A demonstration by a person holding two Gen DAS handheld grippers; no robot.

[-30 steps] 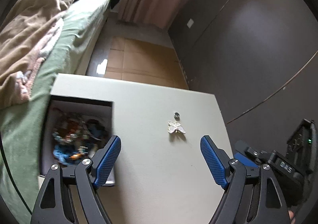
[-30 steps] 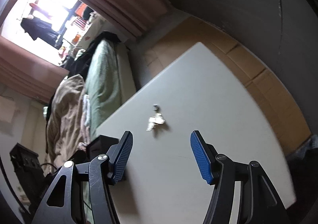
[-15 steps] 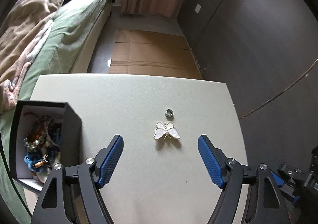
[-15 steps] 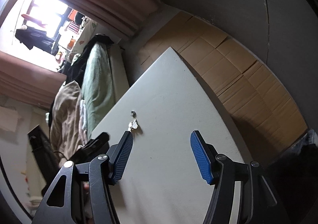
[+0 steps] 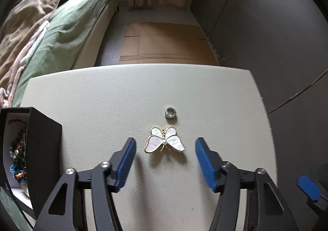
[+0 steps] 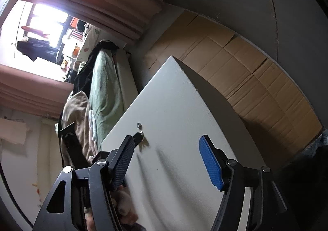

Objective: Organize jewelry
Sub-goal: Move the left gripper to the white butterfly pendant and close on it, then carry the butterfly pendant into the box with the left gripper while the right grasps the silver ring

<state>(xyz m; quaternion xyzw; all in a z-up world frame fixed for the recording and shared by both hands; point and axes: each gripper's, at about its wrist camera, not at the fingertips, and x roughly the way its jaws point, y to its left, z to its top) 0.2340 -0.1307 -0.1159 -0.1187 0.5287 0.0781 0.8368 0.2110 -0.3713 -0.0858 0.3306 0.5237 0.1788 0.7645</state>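
Note:
A white and gold butterfly brooch (image 5: 165, 142) lies on the pale table (image 5: 123, 97), with a small silver ring (image 5: 170, 112) just beyond it. My left gripper (image 5: 165, 145) points steeply down over the brooch. Its jaws are closing with the brooch between the blue pads (image 5: 127, 157), which stand clear of it on both sides. A black box (image 5: 44, 149) of beaded jewelry (image 5: 17, 157) stands at the table's left edge. My right gripper (image 6: 166, 140) hangs over the table's near side, its jaws opening with nothing between them. In its view the ring (image 6: 139, 125) shows beside a left finger (image 6: 137, 136).
A bed with a green cover (image 5: 67, 32) and a brown blanket runs along the left. Flattened cardboard (image 5: 164, 42) lies on the floor beyond the table. A dark wall (image 5: 266, 26) stands on the right. A hand (image 6: 123, 206) shows under the right gripper.
My left gripper came forward and down onto the brooch, and its fingers narrowed around it. The box slid to the left edge of its view. The right gripper drifted and rolled a little.

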